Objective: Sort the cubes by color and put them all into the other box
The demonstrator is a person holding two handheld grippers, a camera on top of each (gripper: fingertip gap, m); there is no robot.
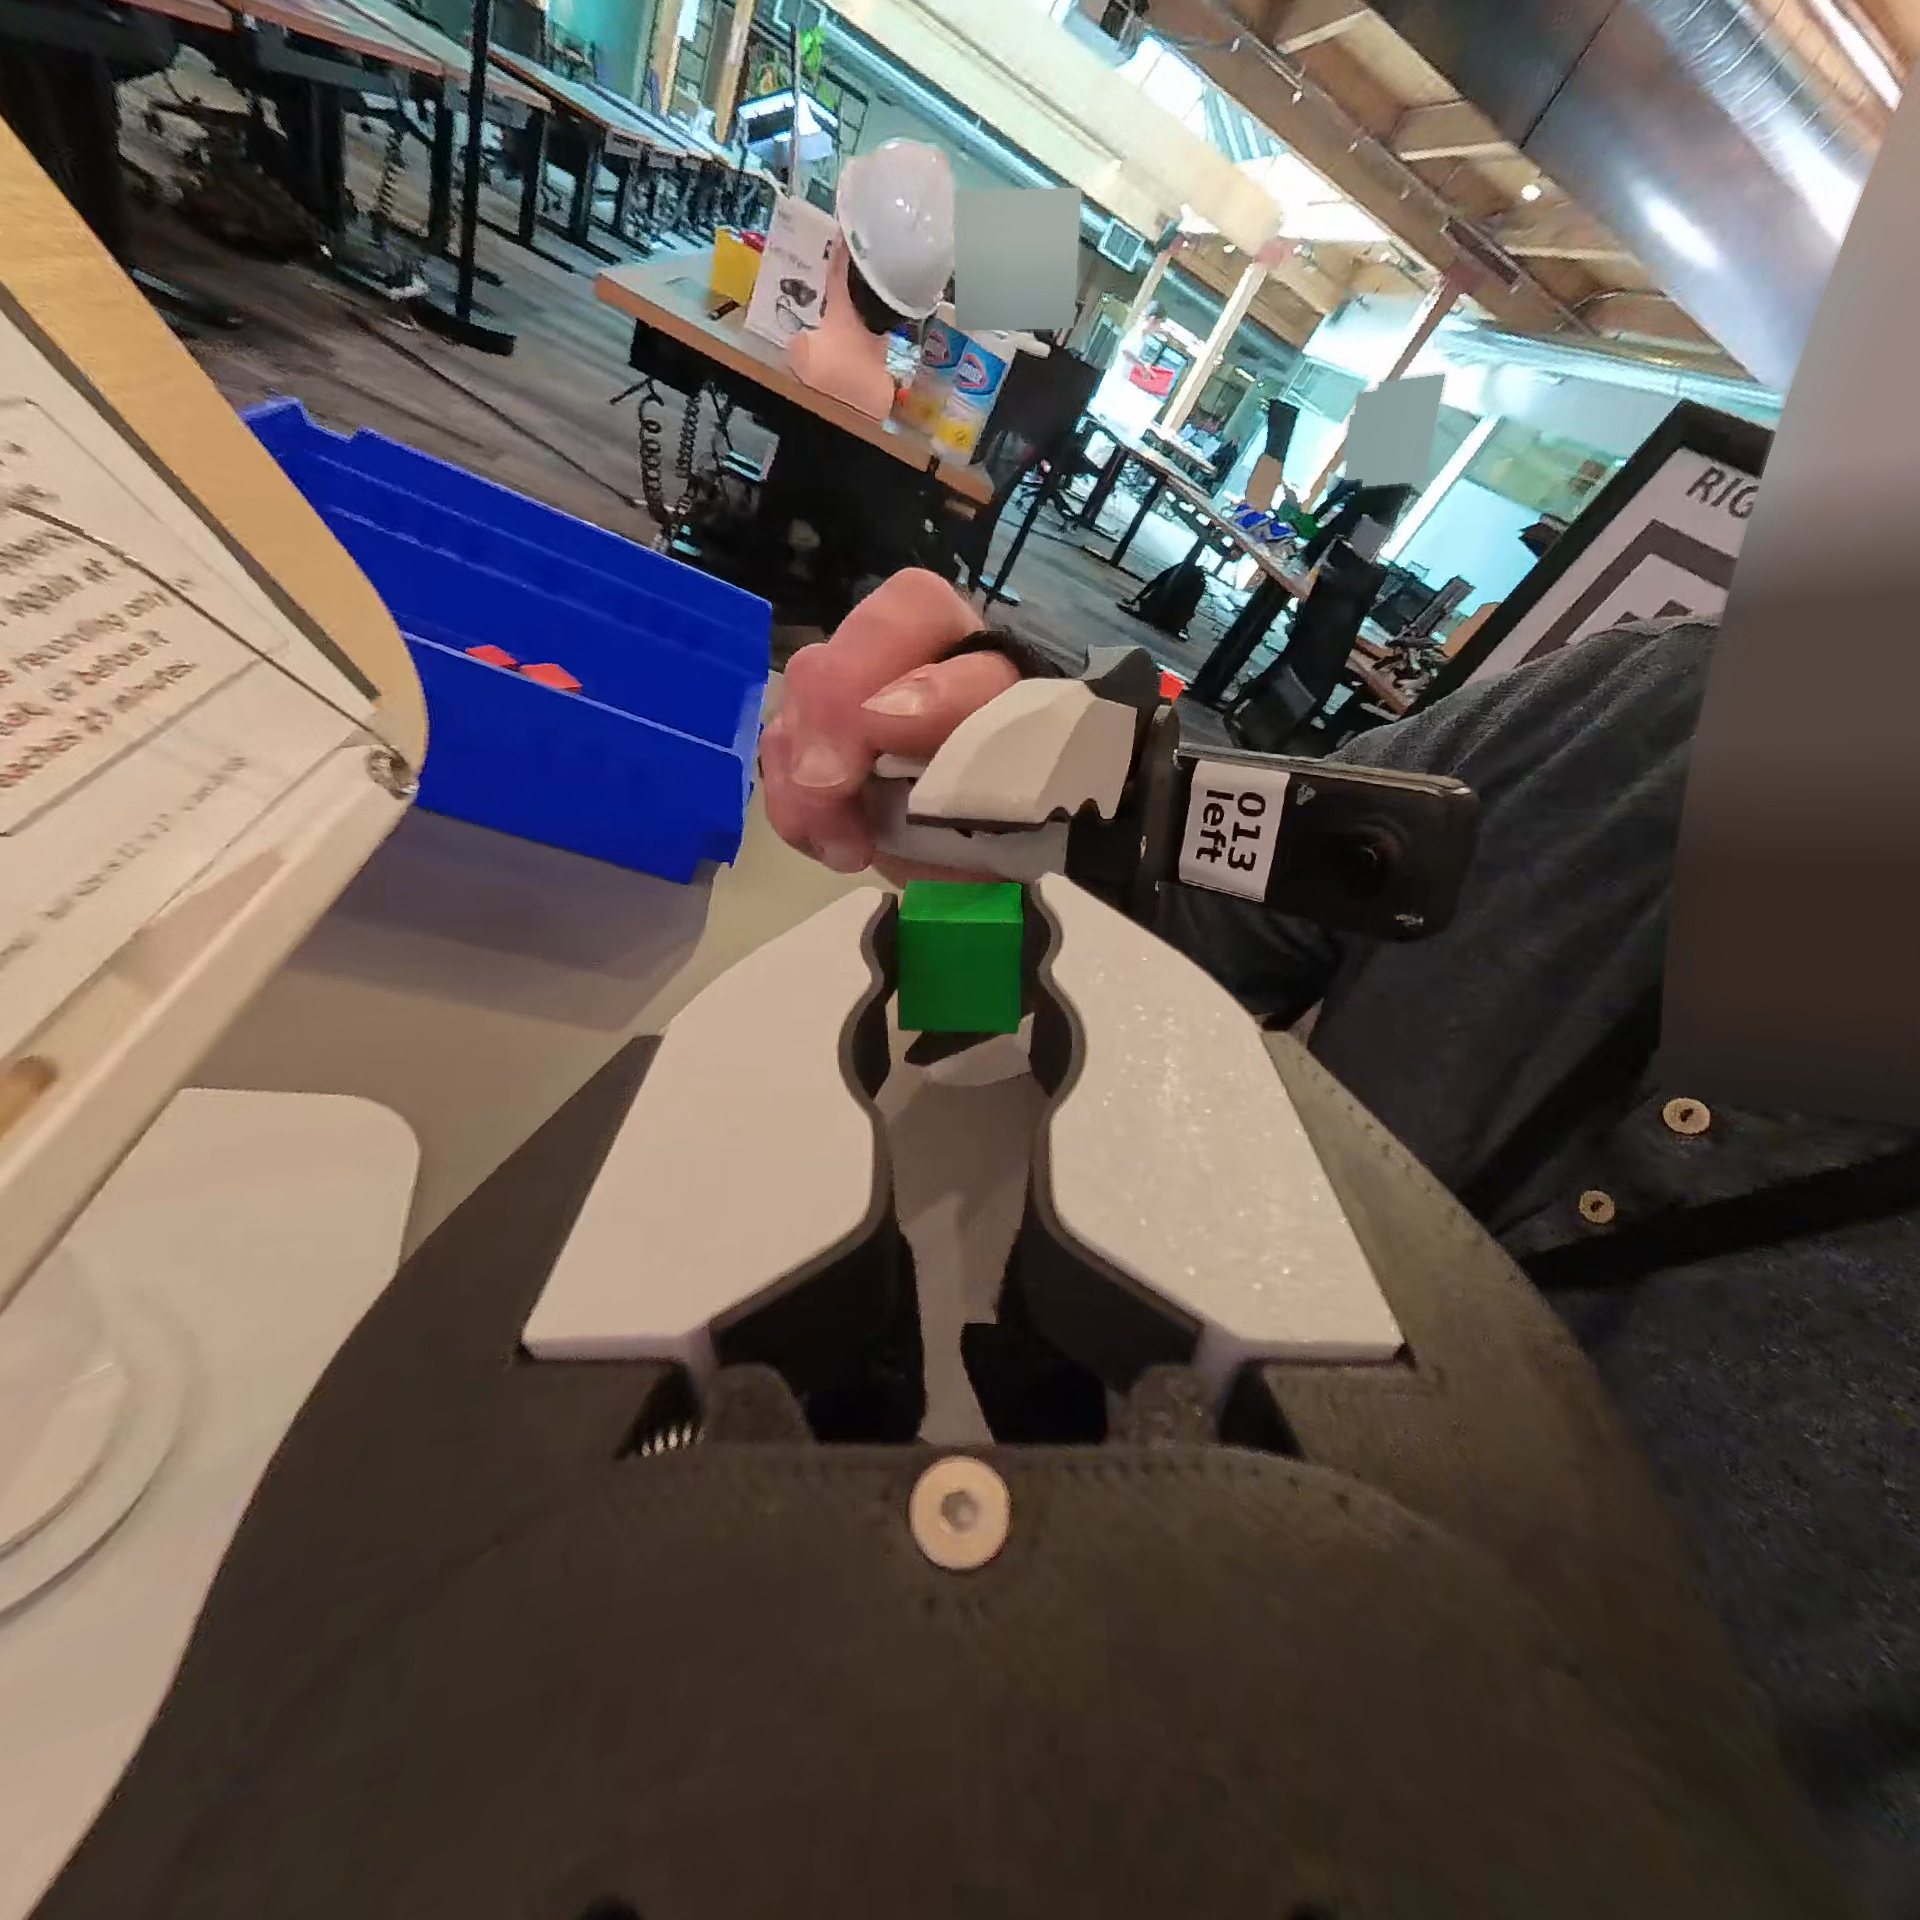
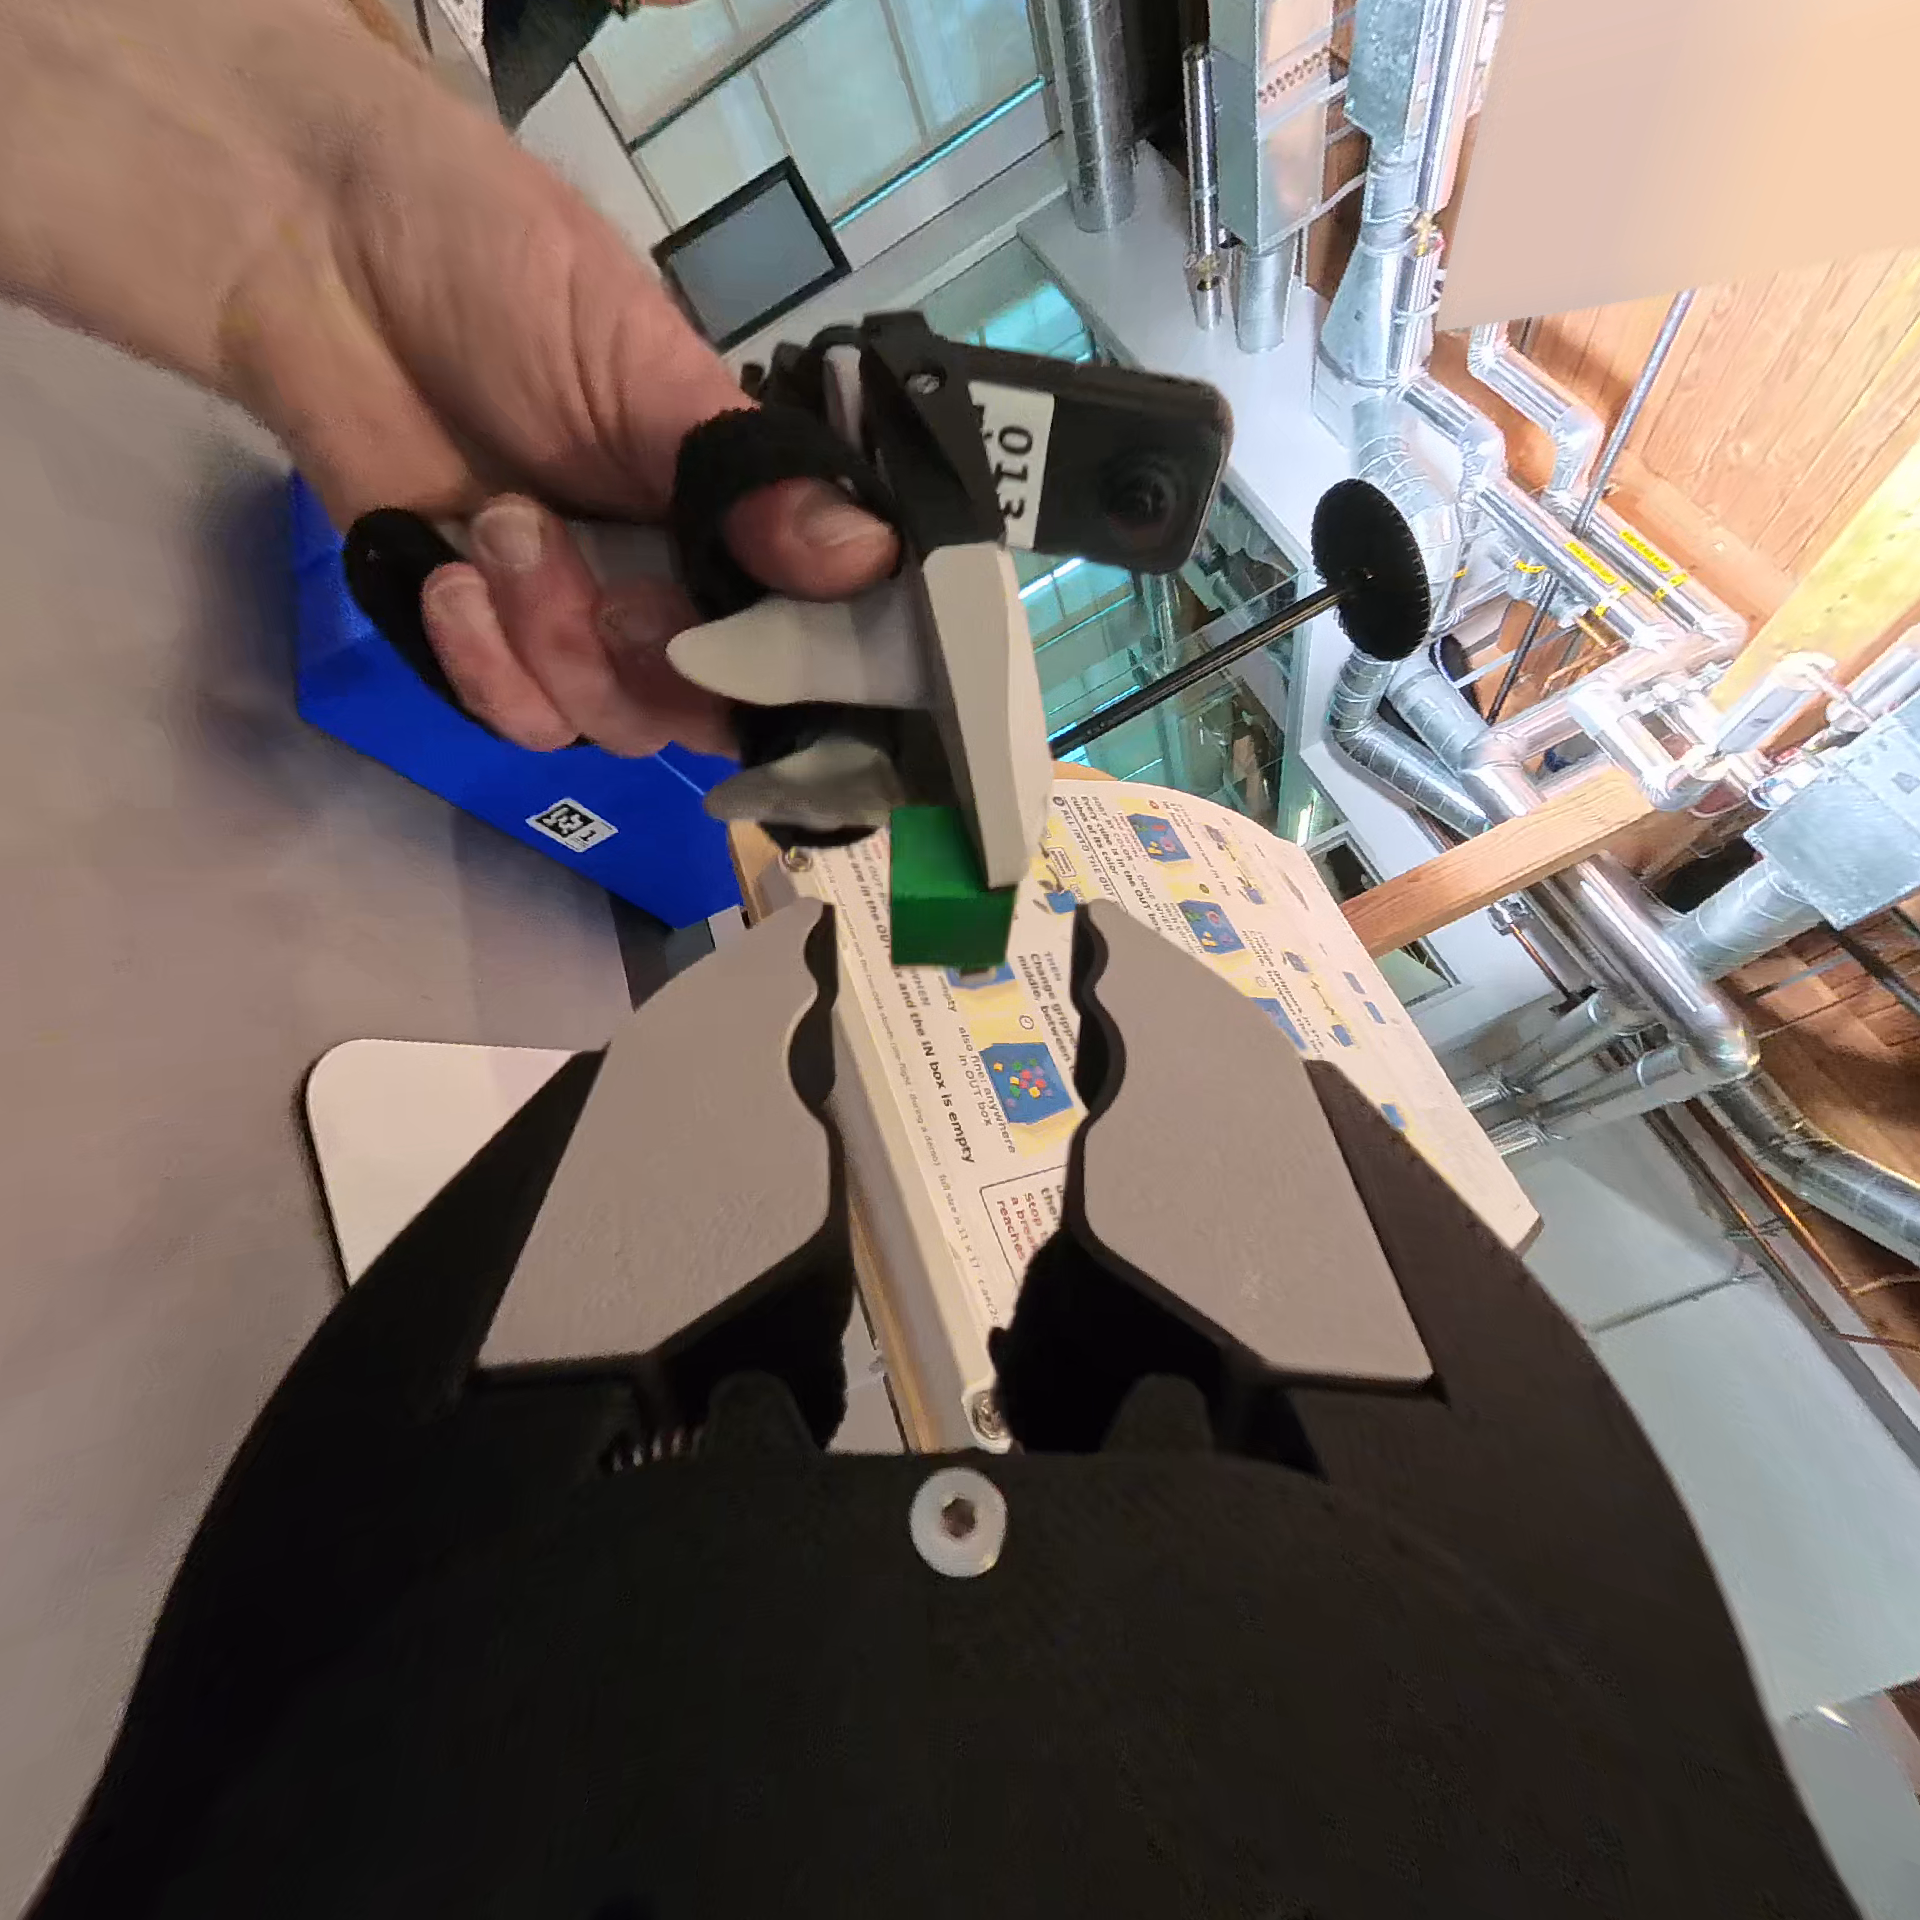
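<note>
Presently: small green plastic cube point(image 1: 958, 966), clamped in left gripper point(image 1: 956, 961); right gripper point(image 2: 951, 961) jaws wide, bare (hand-over likely). Risk: cube dropped if released early.

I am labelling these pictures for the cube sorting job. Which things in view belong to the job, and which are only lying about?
Belong to the job:
- green cube, clamped in the left gripper
- right gripper, open near the cube
- blue box
- red cubes inside the box
- instruction sheet

Only lying about:
- white hard hat
- wipe canisters
- yellow box
</note>
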